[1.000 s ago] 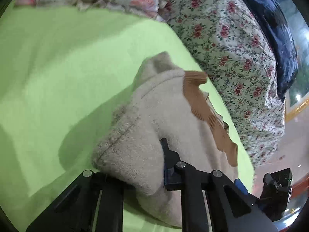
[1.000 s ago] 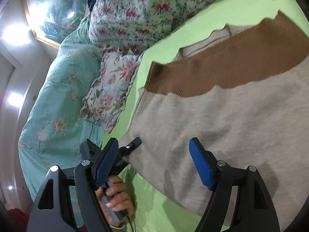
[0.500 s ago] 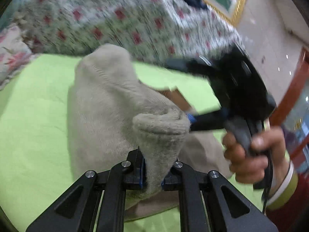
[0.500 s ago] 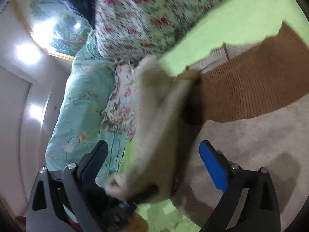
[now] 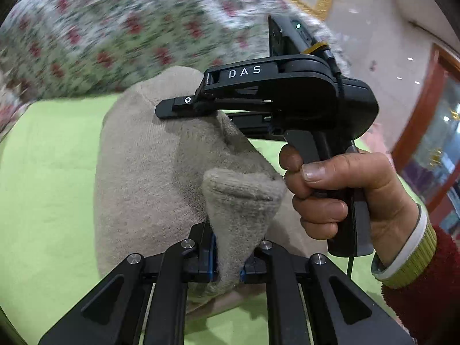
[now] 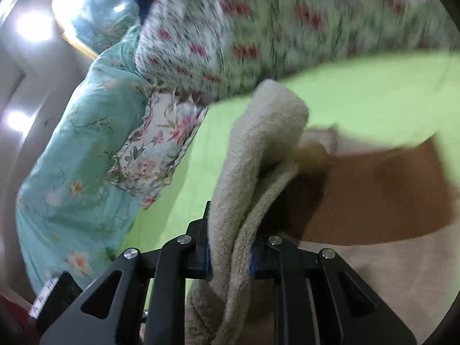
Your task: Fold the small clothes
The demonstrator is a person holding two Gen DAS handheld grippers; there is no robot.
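Note:
A beige knit sweater [image 5: 149,172] with a brown band [image 6: 373,195] lies on a green bedsheet [image 5: 43,172]. My left gripper [image 5: 228,261] is shut on a bunched beige fold that it holds raised above the sheet. My right gripper [image 6: 230,264] has its jaws closing on a doubled layer of the same beige knit [image 6: 258,149], and its pads press on the fabric. In the left wrist view a person's hand [image 5: 345,195] holds the right gripper's handle, with its upper finger lying across the raised fold. The sweater's flat part [image 6: 373,281] lies below the brown band.
A red-flowered quilt [image 5: 115,28] is heaped along the far side of the sheet. Teal floral bedding [image 6: 72,143] and a frilled floral pillow [image 6: 155,155] lie to the left in the right wrist view. A wooden frame [image 5: 425,129] stands at the right beyond the bed.
The left gripper carried its beige fold up and across to the right gripper. The right gripper's jaws, wide apart and empty before, have come together on that fold.

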